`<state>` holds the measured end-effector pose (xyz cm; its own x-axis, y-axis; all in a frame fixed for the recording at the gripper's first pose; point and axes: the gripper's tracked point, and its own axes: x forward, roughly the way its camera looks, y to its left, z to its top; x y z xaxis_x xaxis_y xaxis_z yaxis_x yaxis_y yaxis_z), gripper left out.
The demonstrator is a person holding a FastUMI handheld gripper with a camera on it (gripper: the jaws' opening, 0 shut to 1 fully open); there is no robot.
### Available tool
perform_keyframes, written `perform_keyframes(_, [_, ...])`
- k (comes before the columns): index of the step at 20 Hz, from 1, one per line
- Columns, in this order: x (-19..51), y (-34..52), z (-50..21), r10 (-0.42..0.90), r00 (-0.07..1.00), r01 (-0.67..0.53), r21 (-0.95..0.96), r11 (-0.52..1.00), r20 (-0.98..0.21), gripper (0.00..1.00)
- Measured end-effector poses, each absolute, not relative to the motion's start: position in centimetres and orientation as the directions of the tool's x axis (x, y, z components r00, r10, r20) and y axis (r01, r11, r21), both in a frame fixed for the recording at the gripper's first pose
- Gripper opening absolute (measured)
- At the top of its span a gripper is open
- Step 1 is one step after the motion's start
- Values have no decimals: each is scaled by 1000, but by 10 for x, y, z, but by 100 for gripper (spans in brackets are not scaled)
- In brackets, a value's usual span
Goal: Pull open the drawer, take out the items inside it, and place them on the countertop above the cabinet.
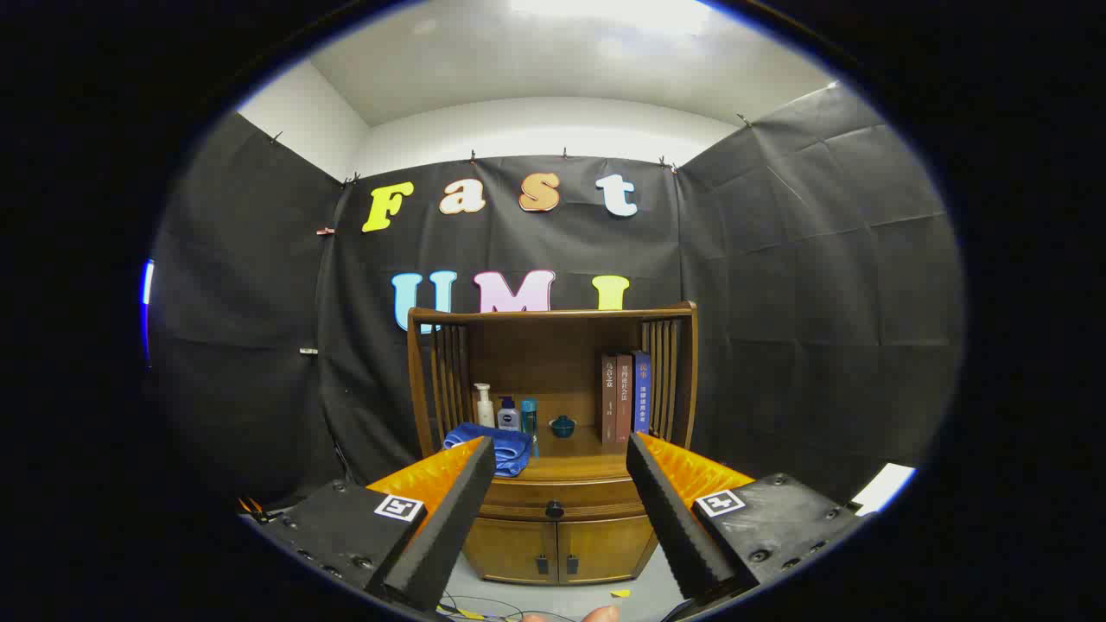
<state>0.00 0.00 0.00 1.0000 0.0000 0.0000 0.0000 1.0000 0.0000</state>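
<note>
Between our gripper's [560,453] spread, empty fingers sits the closed drawer [557,495] of the cabinet [553,432], so we should advance squarely toward its dark knob [555,509] and close on it before pulling straight back.

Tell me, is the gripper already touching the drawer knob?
Apart. The gripper view shows the gripper open, its fingers spread wide, with the drawer knob still beyond them on the closed drawer of the cabinet.

Brown cabinet [553,518], blue towel [492,445]
</note>
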Motion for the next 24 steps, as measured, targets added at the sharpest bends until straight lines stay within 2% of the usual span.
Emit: perform_keyframes(24, [7,-3,7,1,1000,0,-22,1000,16,98])
